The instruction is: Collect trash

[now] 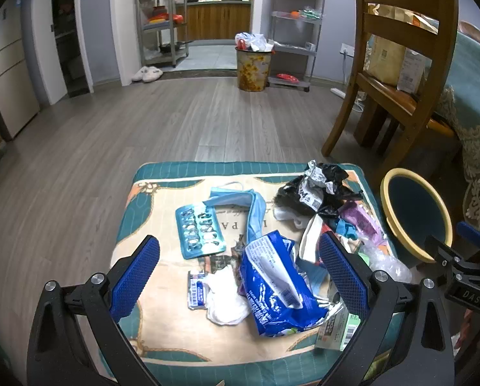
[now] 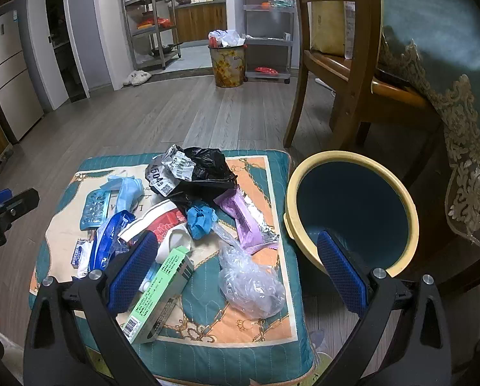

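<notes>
Looking along the left hand-held gripper (image 1: pixel 240 276), we see its fingers spread wide and released, with nothing between them; they frame the blue snack bag (image 1: pixel 272 286), which is the nearest piece of trash. We think a good grasp takes the bag by its crumpled middle, so the white tissue (image 1: pixel 223 296) beside it is not dragged along. The right hand-held gripper (image 2: pixel 238 278) is also released and empty, above the green carton (image 2: pixel 162 292) and the clear plastic wrap (image 2: pixel 249 283). All the trash lies on the patterned cushion (image 2: pixel 240 347), not on a tabletop. Just beside the cushion stands the yellow-rimmed bin (image 2: pixel 352 157); its dark inside shows nothing in it, as far as we can see. Far behind, on the floor, the flowered trash can (image 1: pixel 252 69) is filled over its rim with bags.
</notes>
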Available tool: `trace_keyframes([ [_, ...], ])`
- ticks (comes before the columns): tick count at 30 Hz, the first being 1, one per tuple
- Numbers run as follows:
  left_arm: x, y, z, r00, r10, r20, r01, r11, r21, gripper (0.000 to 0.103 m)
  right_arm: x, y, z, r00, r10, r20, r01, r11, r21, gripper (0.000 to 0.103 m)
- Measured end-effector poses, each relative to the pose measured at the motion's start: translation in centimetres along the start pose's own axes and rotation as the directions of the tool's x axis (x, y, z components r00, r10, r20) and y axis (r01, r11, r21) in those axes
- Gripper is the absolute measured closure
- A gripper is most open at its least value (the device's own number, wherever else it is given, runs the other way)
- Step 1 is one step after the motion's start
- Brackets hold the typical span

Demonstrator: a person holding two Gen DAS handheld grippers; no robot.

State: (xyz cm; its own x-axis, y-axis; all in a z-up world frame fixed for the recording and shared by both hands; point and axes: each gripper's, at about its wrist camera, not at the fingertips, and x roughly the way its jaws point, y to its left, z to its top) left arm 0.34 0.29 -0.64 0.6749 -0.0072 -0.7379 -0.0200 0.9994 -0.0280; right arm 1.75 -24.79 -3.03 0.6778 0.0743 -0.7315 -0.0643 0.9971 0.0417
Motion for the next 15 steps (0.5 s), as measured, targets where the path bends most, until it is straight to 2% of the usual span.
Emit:
trace_keyframes([
  [15,0.09,0.03,-0.09,1.0,0.0,-0.003,0.0,1.0,0.001,0.005,-0.03,-0.04,0.0,1.0,-0.002,-0.005,0.002,1.0,-0.002,0.006],
])
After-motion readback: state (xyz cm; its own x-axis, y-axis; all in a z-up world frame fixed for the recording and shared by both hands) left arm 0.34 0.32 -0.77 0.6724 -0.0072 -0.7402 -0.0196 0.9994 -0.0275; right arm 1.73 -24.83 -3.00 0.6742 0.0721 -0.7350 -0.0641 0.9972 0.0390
